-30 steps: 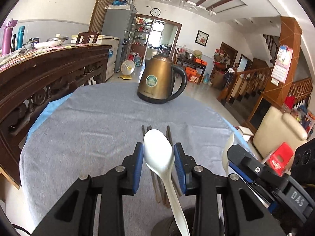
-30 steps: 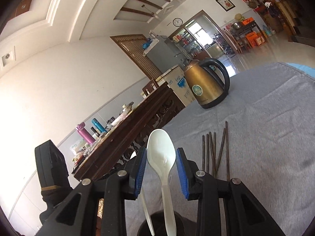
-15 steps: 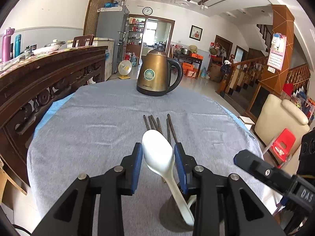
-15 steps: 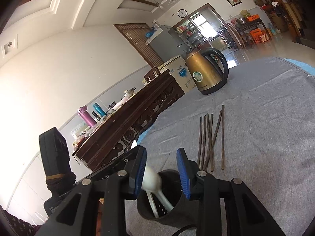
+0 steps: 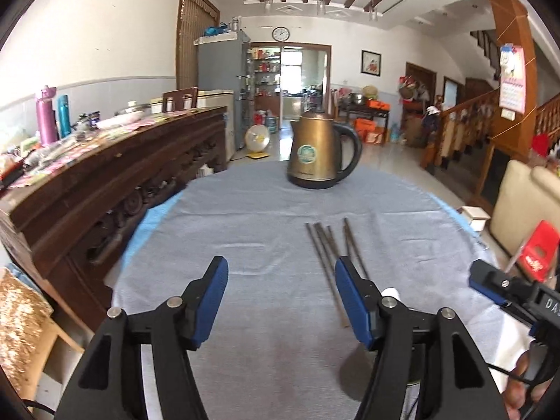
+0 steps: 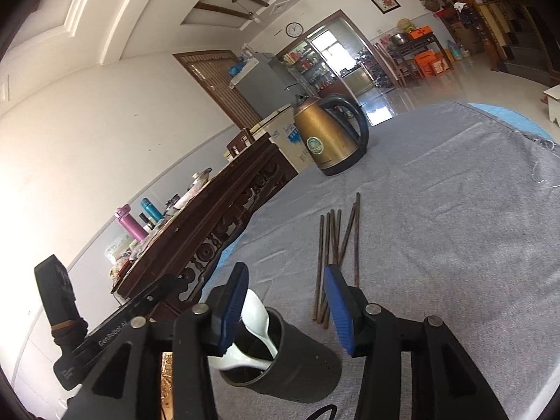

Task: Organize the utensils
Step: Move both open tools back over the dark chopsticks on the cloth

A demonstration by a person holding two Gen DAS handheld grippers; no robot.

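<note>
My left gripper (image 5: pixel 280 266) hangs over the grey tablecloth (image 5: pixel 266 217), its jaws opening with nothing between them. Several dark chopsticks (image 5: pixel 332 252) lie on the cloth ahead of its right finger. My right gripper (image 6: pixel 285 273) is also opening and holds nothing. Just below it stands a dark utensil cup (image 6: pixel 301 360). Two white spoons (image 6: pixel 257 313) rest in the cup, one leaning upright and one tipped across the rim. The chopsticks (image 6: pixel 337 245) lie just beyond the cup. In the left wrist view only a white spoon tip (image 5: pixel 390 292) shows behind the right finger.
A bronze electric kettle (image 5: pixel 320 154) stands at the far side of the table. A dark carved sideboard (image 5: pixel 105 182) crowded with bottles runs along the left. The right gripper (image 5: pixel 507 294) and a hand show at the right edge of the left wrist view.
Both grippers held a white spoon a second ago. Both spoons have gone down into the dark cup, both sets of jaws have spread, and the grippers have drawn back from the chopsticks.
</note>
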